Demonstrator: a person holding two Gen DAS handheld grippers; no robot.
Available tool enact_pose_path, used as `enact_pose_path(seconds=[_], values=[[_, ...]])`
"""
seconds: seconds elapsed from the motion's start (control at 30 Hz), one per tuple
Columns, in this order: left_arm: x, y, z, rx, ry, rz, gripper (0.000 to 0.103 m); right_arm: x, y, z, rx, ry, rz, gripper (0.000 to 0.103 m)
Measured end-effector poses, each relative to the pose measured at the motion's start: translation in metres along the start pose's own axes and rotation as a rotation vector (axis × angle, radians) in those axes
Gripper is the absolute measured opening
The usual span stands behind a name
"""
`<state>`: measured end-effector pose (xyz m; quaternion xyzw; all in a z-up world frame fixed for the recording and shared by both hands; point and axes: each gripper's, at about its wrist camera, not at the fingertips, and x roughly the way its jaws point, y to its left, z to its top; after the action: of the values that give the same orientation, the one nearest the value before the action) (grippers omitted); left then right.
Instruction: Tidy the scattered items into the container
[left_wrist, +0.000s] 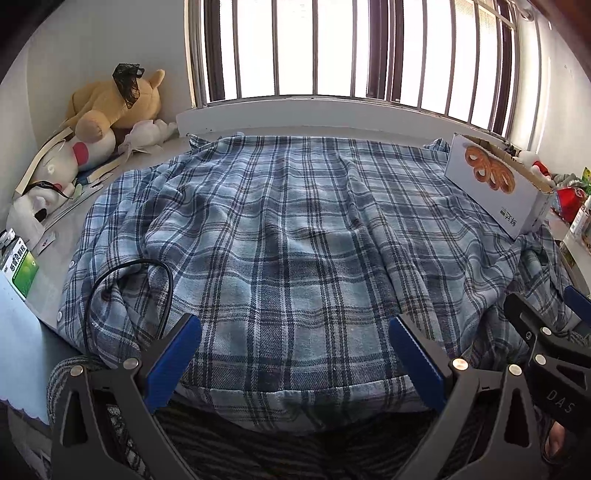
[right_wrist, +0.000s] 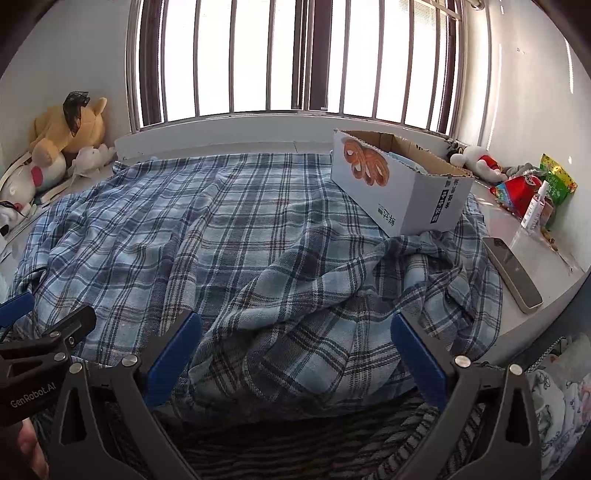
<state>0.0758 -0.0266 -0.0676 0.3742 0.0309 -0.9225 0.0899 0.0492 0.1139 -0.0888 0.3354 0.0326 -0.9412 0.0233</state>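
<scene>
Cardboard box (right_wrist: 402, 184), white-sided with a printed pretzel picture and dark lettering, is set open-topped at the far right of the surface, resting on the far right part of a blue plaid cloth (right_wrist: 229, 229); something pale blue is partly seen inside it, not identifiable. The cloth is spread in rumpled folds over most of the surface, with its near edge hanging over the front. Scattered items are found along the right edge beyond the box: a red packet (right_wrist: 517, 190), a green snack bag (right_wrist: 556, 179), a small white spray bottle (right_wrist: 535, 206), and a white-and-red soft toy (right_wrist: 476, 157) against the wall. A dark-screened phone (right_wrist: 511, 273) is laid flat on the bare surface just beside the cloth's right edge. At the far left corner, a tan plush animal (left_wrist: 114, 99) with a black lace bow is piled with white plush toys (left_wrist: 66, 158) on papers. A green-and-white carton (left_wrist: 20, 264) is seen at the left edge, and a black cable (left_wrist: 129, 291) loops across the cloth's near left part. The left gripper (left_wrist: 295, 332) is held low at the near edge above the cloth, its blue fingers spread wide with nothing between them. The right gripper (right_wrist: 295, 332) is held likewise beside it, fingers wide apart and holding nothing. A barred window (right_wrist: 295, 59) fills the wall behind.
</scene>
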Motion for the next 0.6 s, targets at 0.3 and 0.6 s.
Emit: enact_pose_path(seconds=[0.3,0.6], values=[[0.0006,-0.0033,-0.0011,0.015,0.0,0.008,0.103,0.0015,0.0033,-0.0017,-0.013,0.009,0.001,0.102],[-0.0023,-0.0062,-0.0023,0.039,-0.02,0.026,0.103,0.0019,0.0037,-0.0024,-0.019,0.015,0.002,0.102]])
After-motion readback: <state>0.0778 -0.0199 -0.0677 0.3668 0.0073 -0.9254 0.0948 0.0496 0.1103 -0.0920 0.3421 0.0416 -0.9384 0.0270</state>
